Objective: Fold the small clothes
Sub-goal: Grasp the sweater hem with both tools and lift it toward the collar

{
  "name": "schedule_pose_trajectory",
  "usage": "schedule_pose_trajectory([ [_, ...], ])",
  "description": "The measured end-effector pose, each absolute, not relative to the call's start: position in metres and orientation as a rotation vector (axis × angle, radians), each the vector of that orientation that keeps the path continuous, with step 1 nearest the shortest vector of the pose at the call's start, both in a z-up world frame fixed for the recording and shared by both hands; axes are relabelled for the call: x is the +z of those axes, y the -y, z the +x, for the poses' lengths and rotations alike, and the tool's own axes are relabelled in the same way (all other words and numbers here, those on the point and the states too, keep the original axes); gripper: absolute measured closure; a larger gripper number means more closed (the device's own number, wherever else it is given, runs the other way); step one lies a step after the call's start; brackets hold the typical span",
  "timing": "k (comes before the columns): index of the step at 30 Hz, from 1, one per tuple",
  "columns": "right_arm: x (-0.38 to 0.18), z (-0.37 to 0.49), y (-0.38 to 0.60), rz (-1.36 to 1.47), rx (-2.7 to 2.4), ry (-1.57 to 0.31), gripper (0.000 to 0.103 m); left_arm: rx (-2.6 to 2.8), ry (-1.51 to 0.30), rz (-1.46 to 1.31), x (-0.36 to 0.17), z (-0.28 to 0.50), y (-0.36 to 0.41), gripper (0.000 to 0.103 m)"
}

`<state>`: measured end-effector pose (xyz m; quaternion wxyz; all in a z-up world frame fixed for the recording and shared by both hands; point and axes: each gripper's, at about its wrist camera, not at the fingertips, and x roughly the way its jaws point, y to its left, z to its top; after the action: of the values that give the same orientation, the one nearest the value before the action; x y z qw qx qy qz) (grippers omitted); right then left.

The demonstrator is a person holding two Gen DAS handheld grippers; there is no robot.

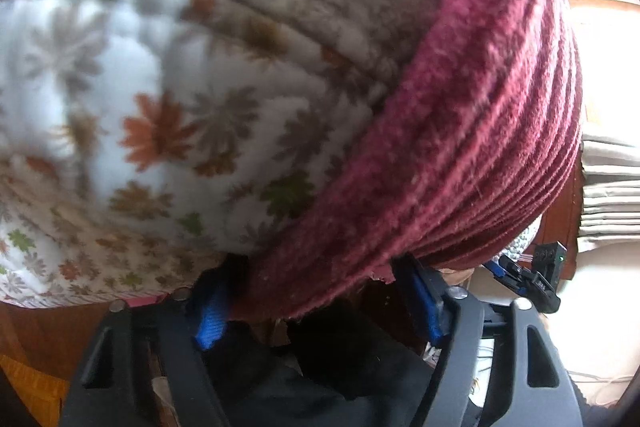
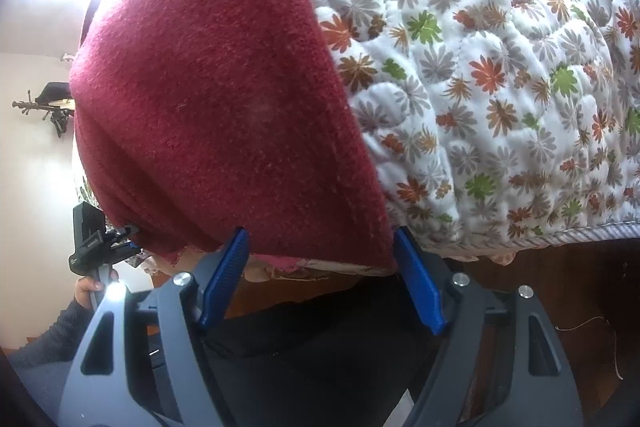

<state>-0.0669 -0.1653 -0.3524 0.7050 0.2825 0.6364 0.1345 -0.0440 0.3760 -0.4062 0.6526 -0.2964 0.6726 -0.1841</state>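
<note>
A maroon knitted cloth (image 1: 460,131) lies on a quilt (image 1: 168,115) printed with flowers. Its near hem hangs over the quilt's edge. In the left wrist view my left gripper (image 1: 320,307) is open, its blue pads wide apart below that hem, whose frayed corner sits at the right pad (image 1: 424,303). The right wrist view shows the same maroon cloth (image 2: 224,99), with my right gripper (image 2: 320,275) open under the hem. The cloth's near edge spans the gap between its blue pads (image 2: 224,271). The left gripper (image 2: 116,247) shows there at the cloth's left corner.
The quilt (image 2: 500,99) covers a bed with a dark wooden frame (image 2: 580,287) below its edge. A hand (image 2: 86,287) in a dark sleeve holds the left gripper. A stack of folded pale fabric (image 1: 612,187) lies to the right. A pale wall and a bright window stand behind.
</note>
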Motion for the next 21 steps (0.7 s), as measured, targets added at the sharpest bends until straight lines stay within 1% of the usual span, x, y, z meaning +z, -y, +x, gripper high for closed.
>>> schedule_pose_trajectory([
  [1,-0.351,-0.070,0.165,0.630,0.303,-1.410,0.029,-0.411,-1.535,-0.652,-0.406,-0.046,-0.375,0.091],
  [2,-0.350,-0.068,0.170,0.633,0.307,-1.408,0.029,-0.416,-1.535,-0.673,-0.404,-0.049,-0.377,0.095],
  [8,-0.353,-0.068,0.200,0.701,0.310,-1.384,0.029,-0.473,-1.526,-0.862,-0.381,-0.081,-0.398,0.097],
  [13,-0.354,-0.078,0.212,0.805,0.335,-1.360,0.028,-0.521,-1.502,-0.986,-0.334,-0.101,-0.415,0.097],
  [17,-0.358,-0.091,0.224,0.963,0.399,-1.330,0.022,-0.568,-1.476,-1.091,-0.295,-0.106,-0.418,0.097],
  [18,-0.361,-0.094,0.227,1.018,0.417,-1.321,0.019,-0.580,-1.478,-1.109,-0.287,-0.105,-0.419,0.097],
  [21,-0.382,-0.107,0.232,1.166,0.445,-1.298,0.016,-0.609,-1.486,-1.140,-0.263,-0.102,-0.406,0.097],
])
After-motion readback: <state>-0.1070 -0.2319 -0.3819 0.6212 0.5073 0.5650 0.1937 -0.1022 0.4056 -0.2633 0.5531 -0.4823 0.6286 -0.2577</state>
